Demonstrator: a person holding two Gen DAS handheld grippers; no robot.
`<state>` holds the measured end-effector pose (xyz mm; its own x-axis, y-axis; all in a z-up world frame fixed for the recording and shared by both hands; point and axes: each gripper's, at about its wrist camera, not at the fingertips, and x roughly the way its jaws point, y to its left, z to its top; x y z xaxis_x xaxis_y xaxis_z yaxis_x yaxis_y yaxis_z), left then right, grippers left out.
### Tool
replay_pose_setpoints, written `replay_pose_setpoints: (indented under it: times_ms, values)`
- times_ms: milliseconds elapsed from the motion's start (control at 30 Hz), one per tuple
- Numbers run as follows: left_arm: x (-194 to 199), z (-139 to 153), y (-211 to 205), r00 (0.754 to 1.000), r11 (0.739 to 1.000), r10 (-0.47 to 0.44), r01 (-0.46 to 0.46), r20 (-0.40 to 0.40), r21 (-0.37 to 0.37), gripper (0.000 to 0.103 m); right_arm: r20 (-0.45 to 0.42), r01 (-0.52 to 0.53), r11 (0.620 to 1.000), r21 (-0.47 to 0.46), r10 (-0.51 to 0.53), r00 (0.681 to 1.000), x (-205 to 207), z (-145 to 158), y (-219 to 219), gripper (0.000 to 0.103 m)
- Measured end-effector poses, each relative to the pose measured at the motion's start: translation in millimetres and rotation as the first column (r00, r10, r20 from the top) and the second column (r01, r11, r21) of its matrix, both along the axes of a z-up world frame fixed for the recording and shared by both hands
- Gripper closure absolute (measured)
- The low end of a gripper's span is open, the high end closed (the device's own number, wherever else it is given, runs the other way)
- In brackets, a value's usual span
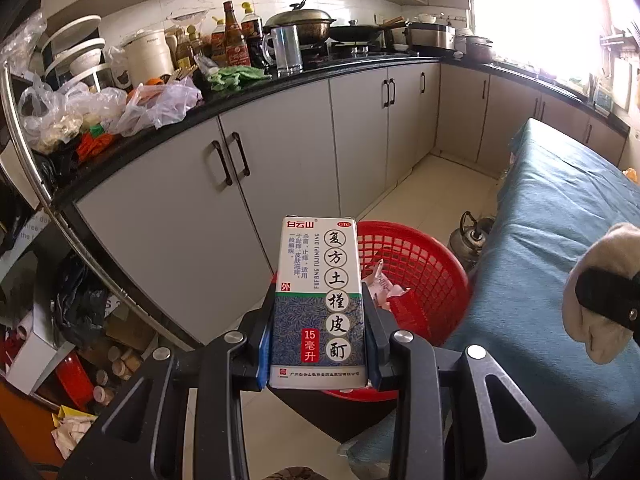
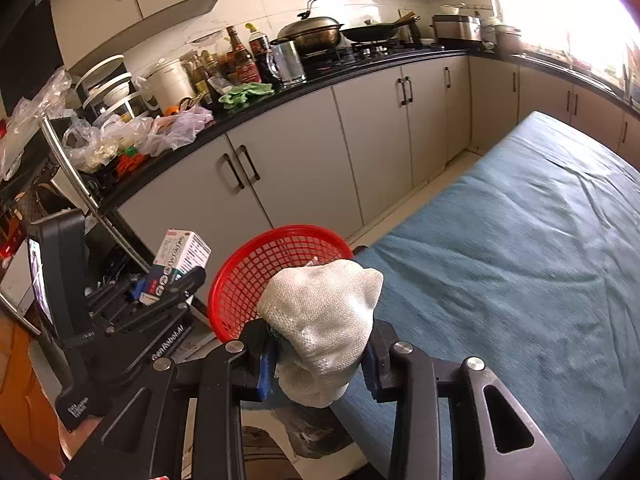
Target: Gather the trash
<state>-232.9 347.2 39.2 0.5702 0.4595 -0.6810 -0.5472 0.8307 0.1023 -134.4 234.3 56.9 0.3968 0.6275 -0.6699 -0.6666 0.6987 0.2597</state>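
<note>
A table draped in wrinkled teal cloth (image 2: 520, 240) fills the right side; just beside its near corner stands a round red plastic mesh basket (image 1: 420, 264) (crumpled paper scraps lie inside); the left gripper (image 1: 318, 340) clamps an upright white-and-blue cardboard medicine box (image 1: 320, 300) in front of the basket; the right gripper (image 2: 320, 356) pinches a bunched white woven rag (image 2: 320, 320) at the table's edge.
</note>
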Motion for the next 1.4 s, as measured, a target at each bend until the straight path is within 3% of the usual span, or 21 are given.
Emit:
replay_pose_setpoints:
  times_ms: [867,1233,1400]
  values:
    - [17.7,-33.4,45.2,0.997,0.994,0.032,-0.038,-0.067,-0.102,0.069,-0.101,-0.061,0.998,0.034,0.064,0.993,48.1,-21.2,58.9,0.065]
    - [17.9,-34.0,48.4,0.997,0.992,0.030,-0.038,-0.067,-0.121,0.069,-0.088,-0.077,0.996,0.033,0.080,0.993,50.9,-26.3,67.5,0.065]
    - [9.6,-19.1,37.3,1.000,0.991,-0.019,0.016,-0.019,-0.135,0.069,-0.024,-0.013,0.999,-0.039,0.012,1.000,45.5,-19.7,41.7,0.065]
